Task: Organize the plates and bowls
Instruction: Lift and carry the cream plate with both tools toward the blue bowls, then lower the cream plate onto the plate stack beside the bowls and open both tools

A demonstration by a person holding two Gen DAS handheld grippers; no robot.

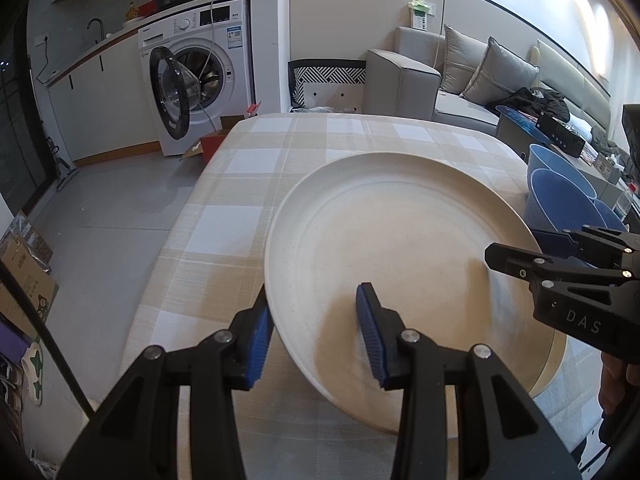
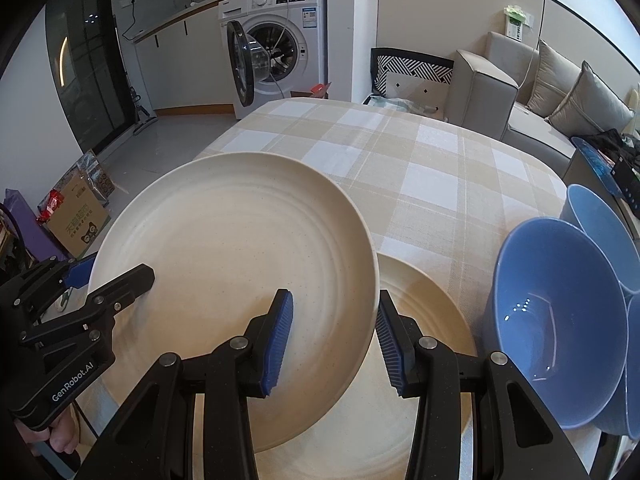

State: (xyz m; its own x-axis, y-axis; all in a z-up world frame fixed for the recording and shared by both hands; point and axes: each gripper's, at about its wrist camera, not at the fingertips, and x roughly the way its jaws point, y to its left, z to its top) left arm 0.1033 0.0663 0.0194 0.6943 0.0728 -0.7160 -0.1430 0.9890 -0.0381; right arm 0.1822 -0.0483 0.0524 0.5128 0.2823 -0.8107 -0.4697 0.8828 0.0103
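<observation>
Right wrist: cream, faintly ridged plate [image 2: 240, 248], lifted above another plate [image 2: 424, 312].

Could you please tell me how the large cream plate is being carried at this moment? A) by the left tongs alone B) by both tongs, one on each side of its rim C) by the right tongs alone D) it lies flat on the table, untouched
B: the left tongs and the right tongs each clamp the rim of the cream plate, held above the checked tablecloth.
</observation>
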